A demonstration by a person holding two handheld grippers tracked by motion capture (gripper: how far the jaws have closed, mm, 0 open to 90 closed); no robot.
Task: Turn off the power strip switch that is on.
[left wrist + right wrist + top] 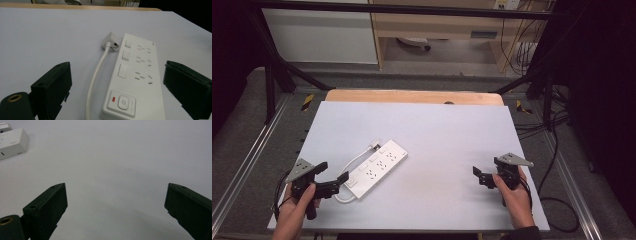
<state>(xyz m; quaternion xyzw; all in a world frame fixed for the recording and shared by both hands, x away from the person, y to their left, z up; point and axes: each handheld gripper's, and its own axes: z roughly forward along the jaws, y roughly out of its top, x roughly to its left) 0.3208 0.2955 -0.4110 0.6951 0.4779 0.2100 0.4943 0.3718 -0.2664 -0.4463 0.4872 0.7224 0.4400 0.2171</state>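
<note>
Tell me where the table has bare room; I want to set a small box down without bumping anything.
Free: the stretch between the power strip and the right hand-held gripper, and the far strip of table behind the plug. Crowded: the near left corner, where the open left hand-held gripper sits at the power strip's switch end, beside its looped cord.

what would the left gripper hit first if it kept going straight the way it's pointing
Most likely the near end of the white power strip, the end with the power button. It lies right ahead of the open left gripper, between its jaws, though how high the gripper rides above the table is unclear.
</note>
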